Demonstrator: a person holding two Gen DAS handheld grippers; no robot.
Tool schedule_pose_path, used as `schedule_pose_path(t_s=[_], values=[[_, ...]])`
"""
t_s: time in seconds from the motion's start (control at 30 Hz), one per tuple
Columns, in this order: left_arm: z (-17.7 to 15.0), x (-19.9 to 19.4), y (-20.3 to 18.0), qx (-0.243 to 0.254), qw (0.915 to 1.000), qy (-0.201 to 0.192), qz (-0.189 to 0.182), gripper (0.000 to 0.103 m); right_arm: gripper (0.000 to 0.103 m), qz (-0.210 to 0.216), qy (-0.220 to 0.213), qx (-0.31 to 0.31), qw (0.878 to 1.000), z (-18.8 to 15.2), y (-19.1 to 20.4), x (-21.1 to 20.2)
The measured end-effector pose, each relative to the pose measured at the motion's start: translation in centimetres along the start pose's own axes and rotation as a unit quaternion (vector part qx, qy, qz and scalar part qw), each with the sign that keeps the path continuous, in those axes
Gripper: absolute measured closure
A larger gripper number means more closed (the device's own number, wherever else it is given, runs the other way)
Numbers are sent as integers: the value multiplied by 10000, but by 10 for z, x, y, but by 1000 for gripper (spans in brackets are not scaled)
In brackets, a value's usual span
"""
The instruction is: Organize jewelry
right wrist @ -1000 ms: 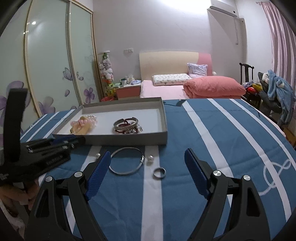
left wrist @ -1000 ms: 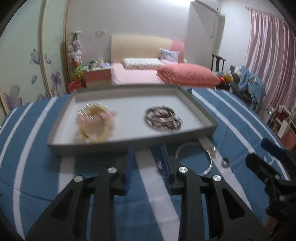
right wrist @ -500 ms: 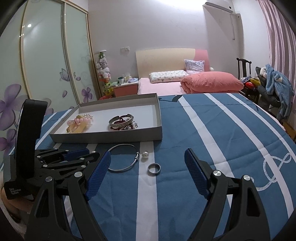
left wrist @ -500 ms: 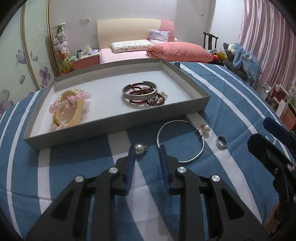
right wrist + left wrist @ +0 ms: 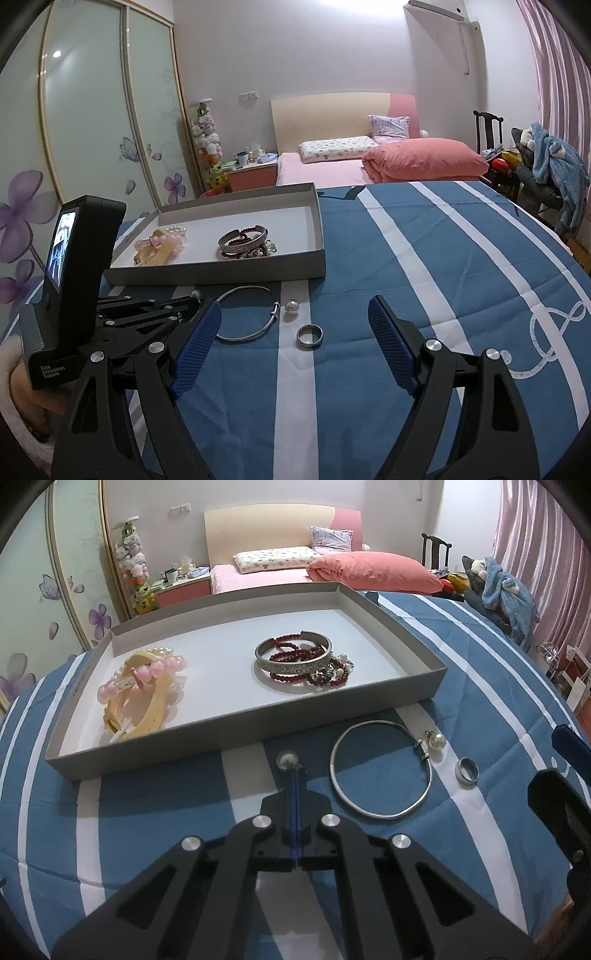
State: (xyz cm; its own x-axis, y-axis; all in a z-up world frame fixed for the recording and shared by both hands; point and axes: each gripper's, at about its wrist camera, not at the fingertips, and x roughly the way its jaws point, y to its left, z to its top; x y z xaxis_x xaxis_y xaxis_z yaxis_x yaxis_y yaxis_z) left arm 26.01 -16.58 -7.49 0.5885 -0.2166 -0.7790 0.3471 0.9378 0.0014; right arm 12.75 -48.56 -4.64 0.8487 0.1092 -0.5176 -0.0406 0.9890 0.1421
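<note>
A pearl earring (image 5: 287,759) lies on the blue striped cloth just before the grey tray (image 5: 258,723). My left gripper (image 5: 295,773) is at it, jaws closing tight on its post, with the pearl sticking out past the tips. To its right lie a thin silver bangle (image 5: 384,816), a second pearl earring (image 5: 437,741) and a silver ring (image 5: 460,771). In the tray sit a yellow bangle with pink beads (image 5: 147,705) and a silver cuff with red bead bracelets (image 5: 295,664). My right gripper (image 5: 294,303) stands open above the ring (image 5: 300,336), holding nothing.
The striped cloth runs wide to the right of the tray (image 5: 221,275). The left tool's black screen unit (image 5: 74,258) and a person's hand (image 5: 22,391) fill the right wrist view's left side. A bed, a wardrobe and a chair piled with clothes (image 5: 546,162) stand behind.
My left gripper came forward and down from the tray's edge to the pearl earring and its jaws went from apart to shut on it. The right gripper stayed open and still.
</note>
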Motion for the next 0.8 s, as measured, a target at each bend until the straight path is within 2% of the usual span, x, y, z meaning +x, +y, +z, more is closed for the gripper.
schedule_pose_path(t_s=[0.27, 0.57, 0.8], values=[[-4, -4, 20, -208, 9998, -18, -74, 102, 21, 20, 17, 14, 10000, 0, 0, 1], [-19, -18, 66, -439, 9987, -16, 266, 102, 21, 117, 135, -20, 9998, 1, 2, 6], [-14, -27, 36, -67, 9990, -301, -323, 98, 21, 142, 132, -76, 9998, 1, 5, 5]])
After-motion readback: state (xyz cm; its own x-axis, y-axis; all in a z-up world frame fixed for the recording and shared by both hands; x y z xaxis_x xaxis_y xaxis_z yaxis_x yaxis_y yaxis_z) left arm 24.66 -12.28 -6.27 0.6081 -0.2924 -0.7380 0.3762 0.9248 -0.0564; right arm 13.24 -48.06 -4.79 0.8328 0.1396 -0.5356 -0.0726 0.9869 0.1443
